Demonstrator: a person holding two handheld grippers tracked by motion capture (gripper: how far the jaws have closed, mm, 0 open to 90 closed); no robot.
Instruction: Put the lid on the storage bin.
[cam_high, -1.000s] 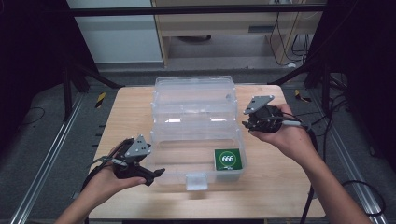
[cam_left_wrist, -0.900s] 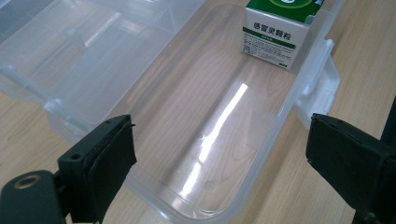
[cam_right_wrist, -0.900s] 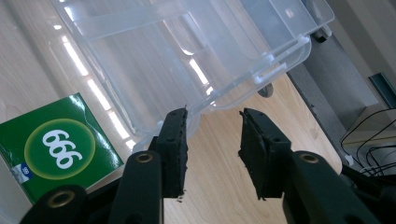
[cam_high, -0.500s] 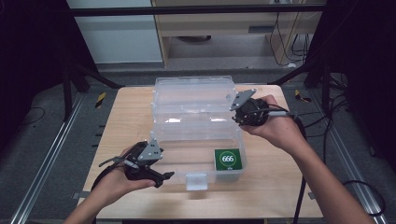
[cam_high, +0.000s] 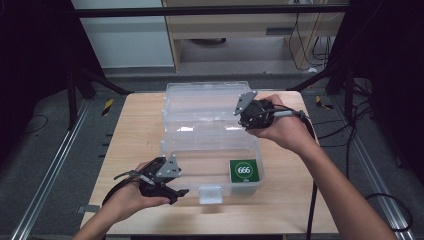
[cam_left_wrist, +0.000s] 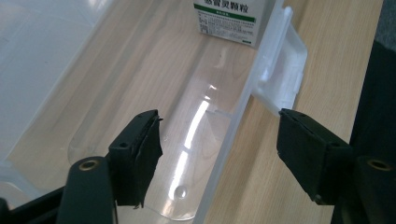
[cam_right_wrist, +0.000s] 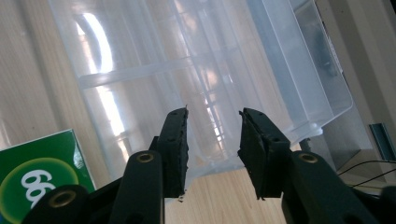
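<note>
The left gripper (cam_left_wrist: 217, 154) had its jaws apart astride the near wall of the clear box (cam_high: 172, 145), pads off the plastic; they had just been closing. The right gripper (cam_right_wrist: 212, 149) hung with jaws parted and nothing between them over the open lid (cam_high: 205, 102). A green carton (cam_high: 243, 170) reading "666" lay in the box's near right corner, the front latch (cam_left_wrist: 282, 77) beside it. Since the earlier frame the right gripper had moved left over the lid, the left gripper nearer the wall. The box sat mid-table (cam_high: 135, 120).
</note>
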